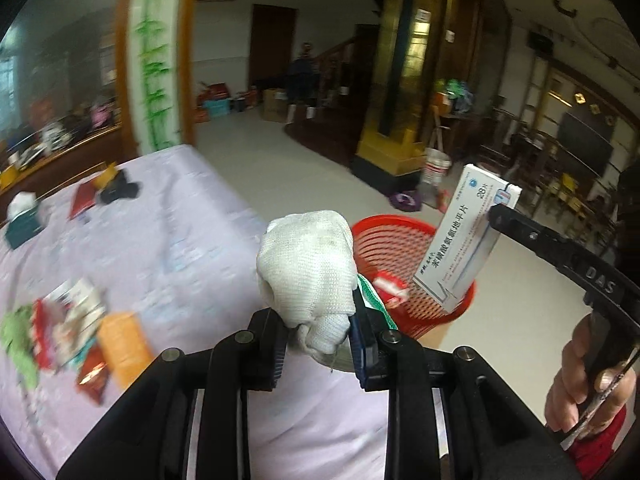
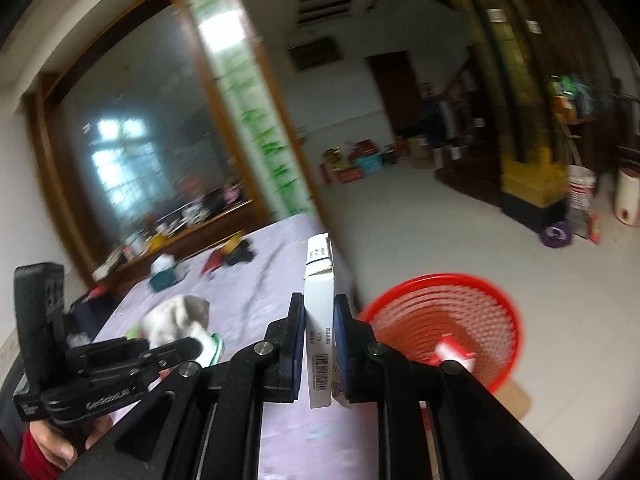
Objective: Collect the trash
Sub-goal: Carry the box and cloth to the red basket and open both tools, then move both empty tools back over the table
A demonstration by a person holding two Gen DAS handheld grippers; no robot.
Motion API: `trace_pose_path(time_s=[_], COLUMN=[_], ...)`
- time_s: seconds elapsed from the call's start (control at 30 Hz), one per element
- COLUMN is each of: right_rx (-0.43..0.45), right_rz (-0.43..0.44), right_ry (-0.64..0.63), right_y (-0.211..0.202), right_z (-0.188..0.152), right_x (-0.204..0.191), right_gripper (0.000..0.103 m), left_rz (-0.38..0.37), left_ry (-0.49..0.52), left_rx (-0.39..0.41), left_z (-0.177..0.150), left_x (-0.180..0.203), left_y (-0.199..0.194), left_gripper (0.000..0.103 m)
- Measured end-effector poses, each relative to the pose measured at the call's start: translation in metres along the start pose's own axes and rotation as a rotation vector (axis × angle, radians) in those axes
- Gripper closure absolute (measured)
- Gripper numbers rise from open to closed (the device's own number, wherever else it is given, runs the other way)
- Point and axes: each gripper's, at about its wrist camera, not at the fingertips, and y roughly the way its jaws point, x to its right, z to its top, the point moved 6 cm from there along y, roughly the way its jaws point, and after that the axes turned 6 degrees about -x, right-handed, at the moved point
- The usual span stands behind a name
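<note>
My left gripper point(image 1: 318, 340) is shut on a crumpled white cloth glove point(image 1: 306, 268) with a green-edged cuff, held near the table's right edge. Just beyond it on the floor stands a red mesh basket point(image 1: 424, 232) with a red-and-white wrapper point(image 1: 390, 292) inside. My right gripper point(image 2: 319, 344) is shut on a white medicine box point(image 2: 319, 304), upright between its pads. In the left wrist view that medicine box point(image 1: 464, 248) hangs over the basket's right rim. In the right wrist view the red mesh basket point(image 2: 444, 320) lies to the right of the box, and the left gripper with the white cloth glove point(image 2: 176, 320) is at lower left.
A lilac-covered table point(image 1: 160, 240) carries a heap of wrappers and an orange packet point(image 1: 120, 344) at the left, a teal tissue box point(image 1: 22, 220), and a red packet with dark items point(image 1: 116, 190) farther back. White buckets point(image 1: 436, 170) stand by a gold pillar. A person's hand point(image 1: 588, 384) holds the right gripper.
</note>
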Motion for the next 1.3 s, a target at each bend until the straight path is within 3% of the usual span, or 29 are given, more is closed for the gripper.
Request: trace_pose_path(time_s=[0.17, 0.37, 0.5, 0.57, 0.63, 0.93, 1.3], right_rx=[-0.030, -0.068, -0.103, -0.110, -0.107, -0.130, -0.265], right_rz=[-0.052, -0.081, -0.108, -0.114, -0.126, -0.132, 0.069], right_ry=[0.081, 0.122, 0.114, 0.113, 0.106, 0.025, -0.155], right_y=[0.013, 0.035, 0.049, 0.054, 0.054, 0.049, 0.079], right_z=[0.008, 0.011, 0.010, 0.009, 0.008, -0.001, -0.041], right_x=[0.051, 0.089, 0.102, 0.103, 0.103, 0.063, -0.073], right_gripper=[0.088, 0.088, 0.085, 0.062, 0.048, 0.048, 0.044], left_rz=[-0.085, -0.095, -0.073, -0.073, -0.063, 0.037, 0.208], left_ry=[0.005, 0.009, -0.006, -0.003, 0.006, -0.057, -0.187], left_rx=[-0.045, -0.103, -0.132, -0.142, -0.153, -0.083, -0.064], left_z=[0.022, 0.036, 0.034, 0.031, 0.030, 0.009, -0.051], left_x=[0.040, 0.063, 0.064, 0.064, 0.061, 0.010, -0.097], left_y=[0.044, 0.104, 0.129, 0.135, 0.136, 0.077, -0.009], left_gripper=[0.077, 0.077, 0.045, 0.045, 0.045, 0.039, 0.038])
